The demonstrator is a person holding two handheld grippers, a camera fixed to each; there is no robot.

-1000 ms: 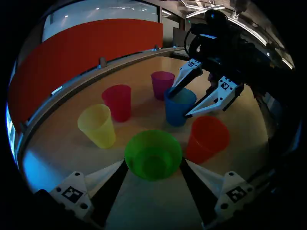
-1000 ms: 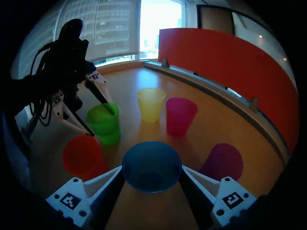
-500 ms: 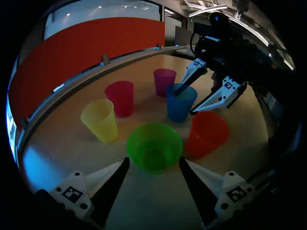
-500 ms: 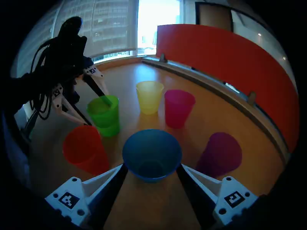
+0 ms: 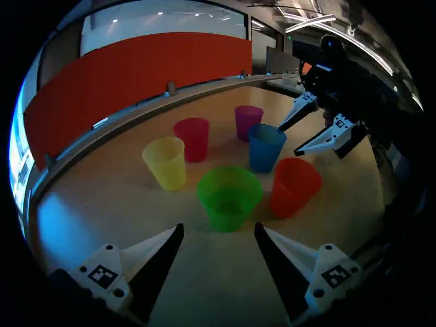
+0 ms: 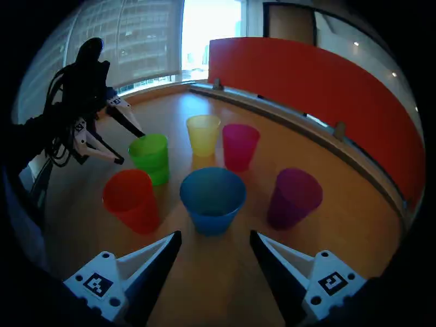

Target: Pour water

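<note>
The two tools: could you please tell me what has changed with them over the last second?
Both tools drew back. The left tool no longer flanks the green cup, nor the right tool the blue cup; each cup now stands beyond the open tips. All six cups stayed upright in place.

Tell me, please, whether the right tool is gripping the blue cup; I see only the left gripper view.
Observer: No. In the right gripper view the blue cup stands ahead of the right tool's open fingers, untouched.
Operator: And my left tool?
Observer: Seen from there, the left tool is open, with dark cables hanging from it.
Operator: What lies behind it?
Observer: A bright window.
</note>
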